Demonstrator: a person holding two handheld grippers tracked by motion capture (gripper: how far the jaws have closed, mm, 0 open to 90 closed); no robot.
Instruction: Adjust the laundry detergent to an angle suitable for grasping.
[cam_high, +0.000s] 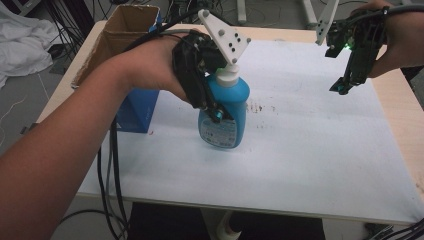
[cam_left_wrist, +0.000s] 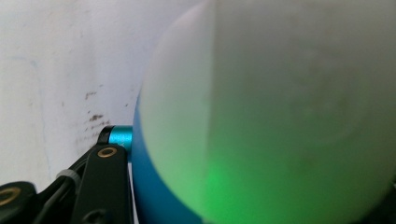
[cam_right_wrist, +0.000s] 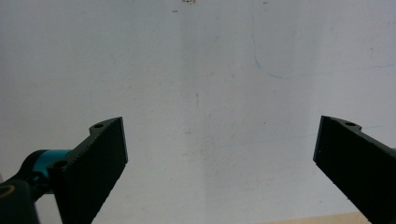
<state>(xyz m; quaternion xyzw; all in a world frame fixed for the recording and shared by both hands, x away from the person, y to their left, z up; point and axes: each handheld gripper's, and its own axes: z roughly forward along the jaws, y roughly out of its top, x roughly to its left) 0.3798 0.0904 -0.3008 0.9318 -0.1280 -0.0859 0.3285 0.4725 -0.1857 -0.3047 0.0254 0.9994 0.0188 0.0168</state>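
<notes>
A blue bottle (cam_high: 225, 107) with a white cap and a printed label stands on the white sheet (cam_high: 310, 150) near the table's middle. My left gripper (cam_high: 215, 107) comes down over it from the left and is shut on the bottle's body. In the left gripper view the white cap (cam_left_wrist: 280, 107) looms large and blurred, with the blue shoulder (cam_left_wrist: 149, 186) below it and one black jaw at the lower left. My right gripper (cam_high: 345, 86) hangs above the sheet at the far right, held by a hand. Its jaws stand wide apart over bare sheet (cam_right_wrist: 219, 154), nothing between them.
An open cardboard box (cam_high: 117, 40) stands at the table's far left corner, and a dark blue carton (cam_high: 137, 112) sits just in front of it beside my left forearm. Small brown stains (cam_high: 260, 107) mark the sheet right of the bottle. Cables hang off the near left edge.
</notes>
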